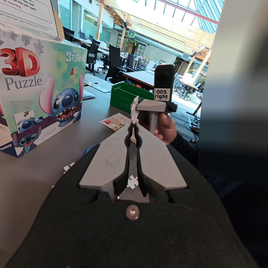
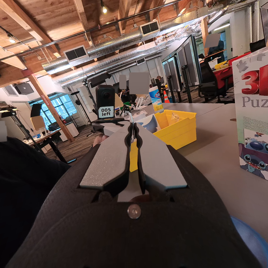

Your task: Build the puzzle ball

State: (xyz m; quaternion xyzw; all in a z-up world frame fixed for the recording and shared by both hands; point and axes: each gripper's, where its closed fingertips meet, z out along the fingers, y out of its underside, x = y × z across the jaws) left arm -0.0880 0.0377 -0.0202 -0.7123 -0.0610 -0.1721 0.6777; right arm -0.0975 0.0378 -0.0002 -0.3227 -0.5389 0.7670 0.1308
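Your left gripper [image 1: 133, 125] has matt, grainy grey plastic fingers [image 1: 114, 153] and a shiny metal screw [image 1: 132, 212]. The puzzle box [image 1: 42, 94] is glossy printed cardboard; the table [image 1: 43, 166] looks smooth, matt grey; the yellow bin [image 2: 178, 130] is glossy plastic.

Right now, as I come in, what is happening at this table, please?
A person is building a 3D puzzle ball with two hand-held grippers, raised above the grey table. The right gripper has its jaws shut on a white puzzle piece. The left gripper meets that piece from below, jaws closed, and appears to pinch a second piece, mostly hidden. Loose white pieces lie on the table beside the puzzle box. A green bin and a yellow bin stand nearby.
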